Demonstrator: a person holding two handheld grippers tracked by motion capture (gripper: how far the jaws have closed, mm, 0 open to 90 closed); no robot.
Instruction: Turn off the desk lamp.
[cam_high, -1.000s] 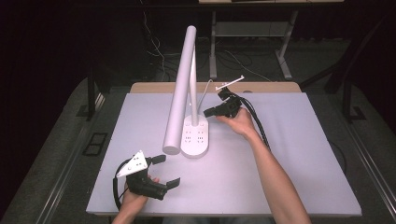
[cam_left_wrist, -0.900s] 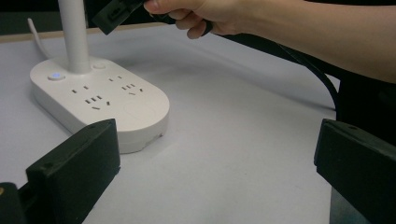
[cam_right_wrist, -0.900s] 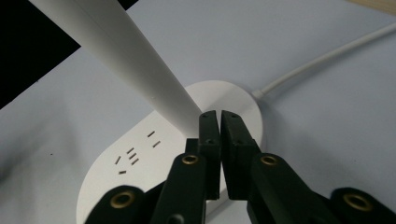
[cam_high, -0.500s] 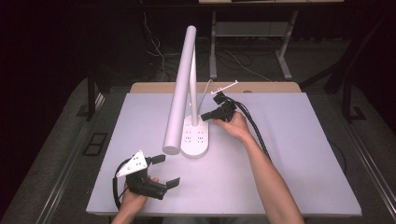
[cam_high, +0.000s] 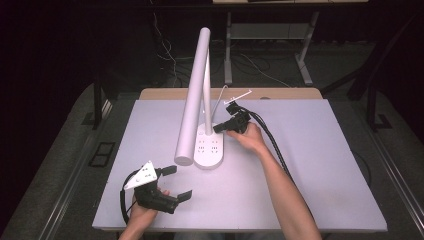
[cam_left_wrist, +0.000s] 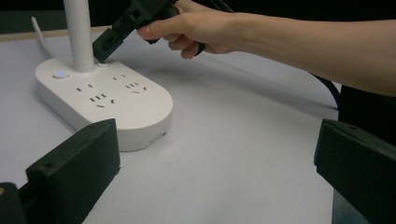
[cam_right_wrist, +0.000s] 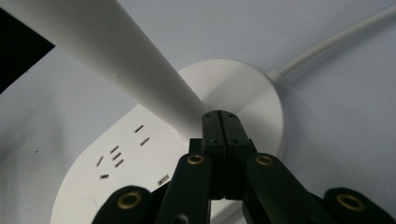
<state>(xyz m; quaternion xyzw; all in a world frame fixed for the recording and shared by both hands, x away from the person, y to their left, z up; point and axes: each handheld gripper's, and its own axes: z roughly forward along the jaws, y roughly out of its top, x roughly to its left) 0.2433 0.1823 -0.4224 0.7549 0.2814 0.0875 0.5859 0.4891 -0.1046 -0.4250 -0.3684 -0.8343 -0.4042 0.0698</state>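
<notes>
A white desk lamp stands mid-table, with a long tube head (cam_high: 192, 100) leaning toward me from a flat oval base (cam_high: 210, 150) that carries socket slots. My right gripper (cam_high: 217, 128) is shut with nothing between its jaws. Its joined tips (cam_right_wrist: 220, 121) rest on the base (cam_right_wrist: 243, 88) right at the foot of the stem (cam_right_wrist: 116, 56). The left gripper view shows that right gripper (cam_left_wrist: 105, 46) tipped down beside the stem, near a small lit button (cam_left_wrist: 60, 74). My left gripper (cam_high: 179, 182) lies open at the table's near left and holds nothing; its jaws (cam_left_wrist: 217, 144) face the base (cam_left_wrist: 121, 107).
The lamp's white cable (cam_right_wrist: 327, 44) runs off the back of the base toward the table's far edge. A black cable (cam_high: 272, 145) trails from my right gripper along the forearm. The grey table top (cam_high: 325, 165) is ringed by dark floor and desk legs.
My right gripper has come down and a little left, from above the lamp base onto it by the stem. The left gripper has stayed put.
</notes>
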